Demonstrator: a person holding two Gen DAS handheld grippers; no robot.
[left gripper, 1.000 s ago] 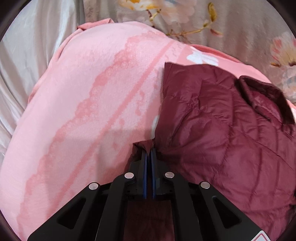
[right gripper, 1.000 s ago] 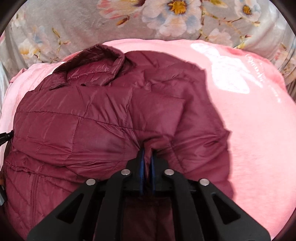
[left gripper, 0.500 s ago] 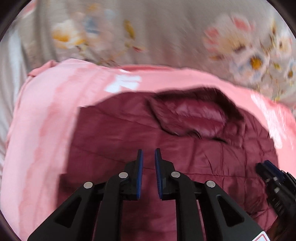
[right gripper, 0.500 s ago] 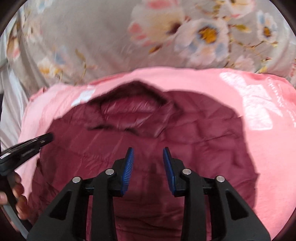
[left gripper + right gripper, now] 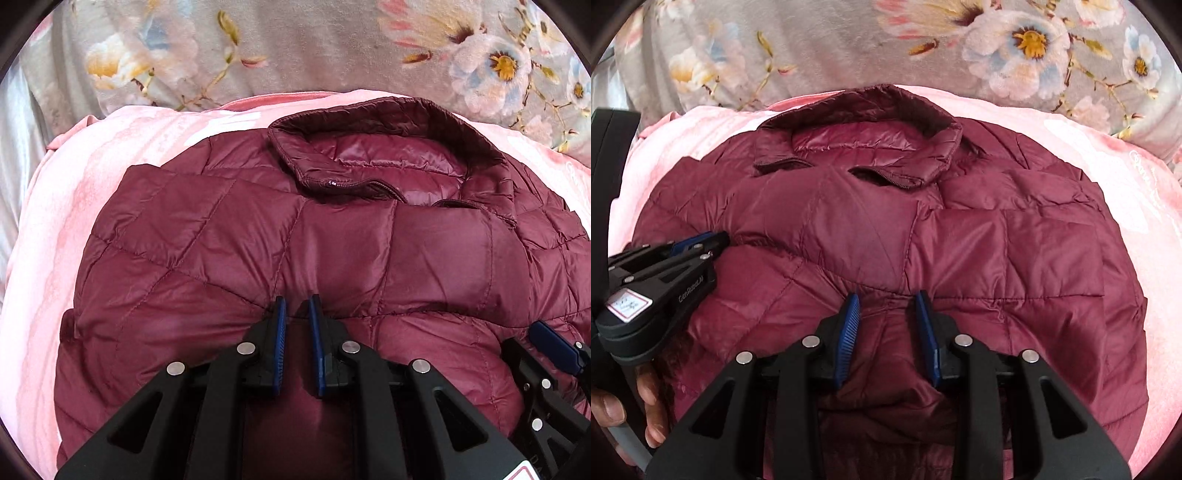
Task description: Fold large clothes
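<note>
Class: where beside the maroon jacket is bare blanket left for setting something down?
Bare pink blanket borders the maroon jacket's left edge, and a strip its right edge. The middle is crowded: jacket, left gripper and right gripper.

My left gripper (image 5: pixel 296 301) hovers over the maroon quilted jacket (image 5: pixel 332 258), its jaws slightly parted after opening with nothing between them, the collar (image 5: pixel 388 147) far ahead, pink blanket (image 5: pixel 74 192) beneath, and my right gripper (image 5: pixel 550 347) at right.
</note>
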